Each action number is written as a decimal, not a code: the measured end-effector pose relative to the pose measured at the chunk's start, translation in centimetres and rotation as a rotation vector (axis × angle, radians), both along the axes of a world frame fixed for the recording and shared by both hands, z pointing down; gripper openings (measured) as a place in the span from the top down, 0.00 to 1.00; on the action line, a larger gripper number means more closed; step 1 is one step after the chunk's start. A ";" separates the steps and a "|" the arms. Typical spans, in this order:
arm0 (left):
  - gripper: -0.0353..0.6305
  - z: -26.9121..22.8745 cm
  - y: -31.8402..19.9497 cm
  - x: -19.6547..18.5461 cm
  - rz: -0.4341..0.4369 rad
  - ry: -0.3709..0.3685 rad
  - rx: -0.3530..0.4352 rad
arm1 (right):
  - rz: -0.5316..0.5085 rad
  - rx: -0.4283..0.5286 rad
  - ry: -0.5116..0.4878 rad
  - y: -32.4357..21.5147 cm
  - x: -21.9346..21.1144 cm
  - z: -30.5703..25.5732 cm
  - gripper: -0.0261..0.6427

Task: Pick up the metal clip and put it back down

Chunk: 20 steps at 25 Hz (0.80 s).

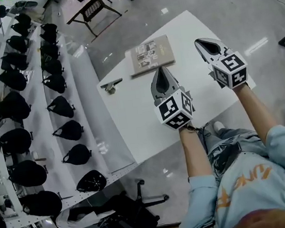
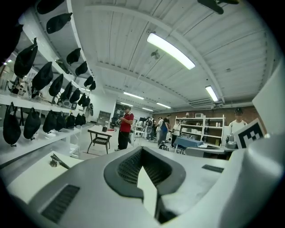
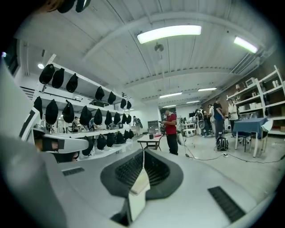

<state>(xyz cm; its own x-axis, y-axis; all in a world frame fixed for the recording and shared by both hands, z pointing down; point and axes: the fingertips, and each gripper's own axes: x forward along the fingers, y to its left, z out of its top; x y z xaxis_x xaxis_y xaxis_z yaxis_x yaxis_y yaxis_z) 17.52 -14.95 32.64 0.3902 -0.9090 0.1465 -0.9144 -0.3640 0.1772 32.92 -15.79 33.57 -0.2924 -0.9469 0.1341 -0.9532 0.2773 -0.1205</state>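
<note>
White worktop (image 1: 132,117) beside shelves (image 1: 93,112) of dark bags (image 1: 61,107): metal clip (image 1: 111,84) lies free at its left edge, near the booklet (image 1: 150,55), w/ left gripper (image 1: 161,74) & right gripper (image 1: 202,44) hovering above, both clenched on nothing, so prob. no grab under way.

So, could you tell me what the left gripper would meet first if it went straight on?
Probably nothing close: the left gripper points nearly level over the book, toward open floor; its height above the book is unclear.
</note>
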 end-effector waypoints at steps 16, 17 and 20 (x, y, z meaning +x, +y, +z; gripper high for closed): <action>0.93 -2.3 4.4 8.7 0.122 -0.026 0.056 | 0.167 0.089 0.029 7.6 9.9 -3.7 0.91; 0.93 -2.6 4.6 9.2 0.133 -0.028 0.063 | 0.174 0.092 0.030 7.9 10.3 -3.9 0.91; 0.93 -3.1 5.0 10.6 0.157 -0.030 0.080 | 0.188 0.097 0.031 8.7 11.1 -4.1 0.91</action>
